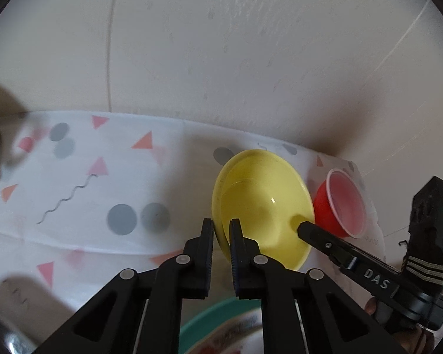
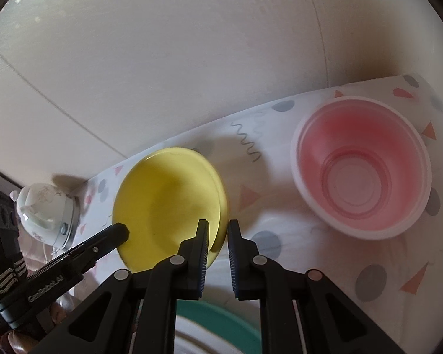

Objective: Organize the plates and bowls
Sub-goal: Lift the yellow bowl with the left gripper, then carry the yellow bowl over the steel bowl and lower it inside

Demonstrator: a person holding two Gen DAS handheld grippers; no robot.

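Two stacked yellow plates [image 1: 262,206] [image 2: 165,200] are tilted up on edge above the patterned tablecloth [image 1: 73,183], held from both sides. My left gripper [image 1: 221,224] is shut on their left rim, which runs between its fingers. One finger [image 1: 308,229] of my right gripper presses on the opposite side. In the right wrist view, my right gripper [image 2: 218,227] is shut on the plates' right rim, and a finger [image 2: 119,231] of the left gripper touches the far edge. A red plastic bowl [image 1: 344,203] [image 2: 363,171] with a pale inside stands upright just right of the plates.
A teal-rimmed plate [image 1: 209,321] [image 2: 224,309] lies directly below both grippers, near the front. A white domed appliance [image 2: 41,209] stands at the left end of the cloth. A pale wall [image 1: 221,59] closes off the back of the table.
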